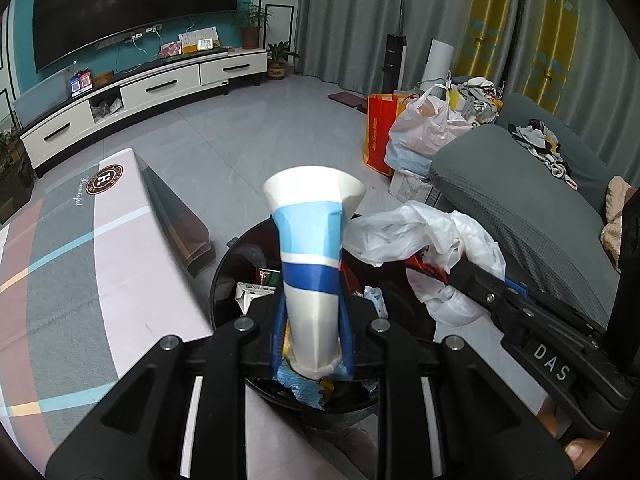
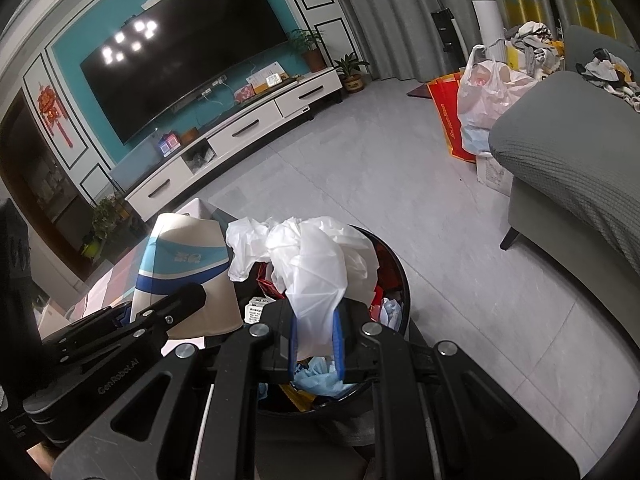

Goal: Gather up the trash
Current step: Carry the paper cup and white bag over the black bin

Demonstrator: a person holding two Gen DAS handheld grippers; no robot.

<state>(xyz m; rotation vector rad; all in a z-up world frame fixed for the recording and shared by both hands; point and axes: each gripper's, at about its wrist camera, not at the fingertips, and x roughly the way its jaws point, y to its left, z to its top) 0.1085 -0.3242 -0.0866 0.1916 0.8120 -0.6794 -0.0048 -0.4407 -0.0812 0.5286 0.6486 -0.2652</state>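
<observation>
The left hand-held gripper (image 1: 312,320) is squeezing a crushed paper cup (image 1: 310,240) above the black trash bin (image 1: 224,264), apparently for dropping. On the right, the right hand-held gripper (image 2: 316,336) is pinching the white plastic bag (image 2: 320,264) over it.

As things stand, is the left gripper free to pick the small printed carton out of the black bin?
Probably not. The left gripper is shut on the crushed paper cup, so its jaws are occupied. The carton lies in the bin just below, otherwise uncovered.
</observation>
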